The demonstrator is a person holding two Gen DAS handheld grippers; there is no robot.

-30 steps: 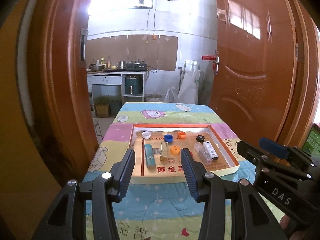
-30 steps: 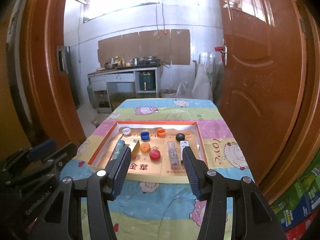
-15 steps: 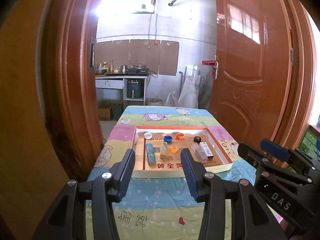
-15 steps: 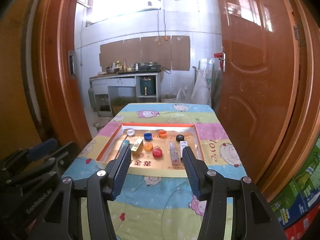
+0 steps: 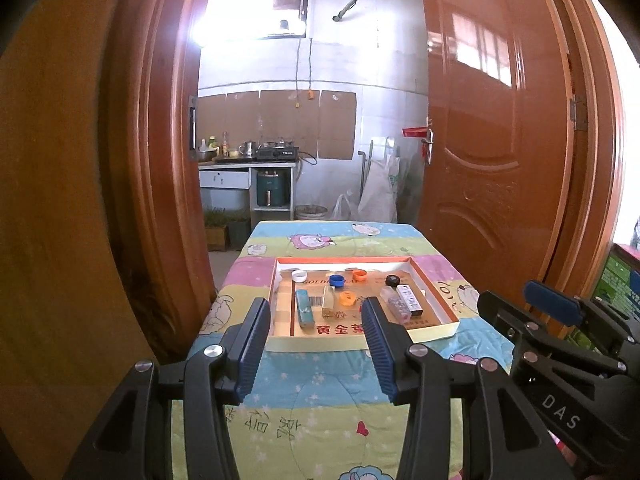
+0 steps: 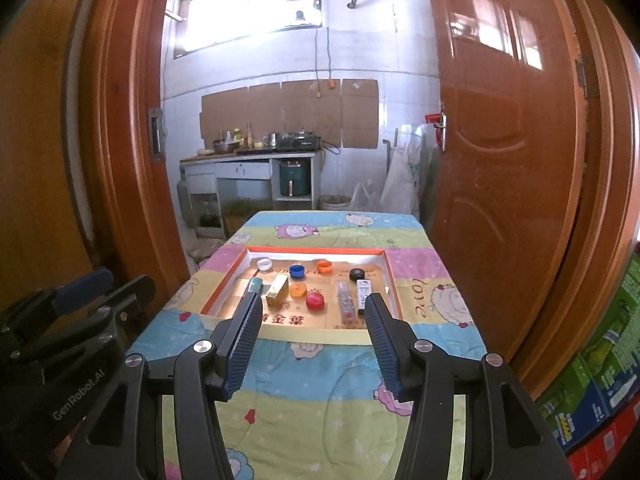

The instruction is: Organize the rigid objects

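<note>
So there's a table (image 6: pixel 352 364) covered in a pastel cartoon quilt, parked right in a doorway with orange wooden doors (image 6: pixel 504 160) on both sides. Behind it, at 12 o'clock, is a tiled kitchen wall with a counter (image 6: pixel 248 160) and a bright window. A shallow orange-rimmed tray (image 5: pixel 434 292) sits mid-table holding the bits: white cap (image 6: pixel 264 264) at 11 o'clock, blue cap (image 6: pixel 297 270), orange cap (image 6: pixel 324 266), black cap (image 6: pixel 357 274), red cap (image 6: pixel 315 301), a gold box (image 6: pixel 277 290), and a teal case (image 5: pixel 304 309). Left gripper (image 5: pixel 315 346) and right gripper (image 6: pixel 311 342) both hover spread wide, holding nothing, near the table's 6 o'clock edge.
</note>
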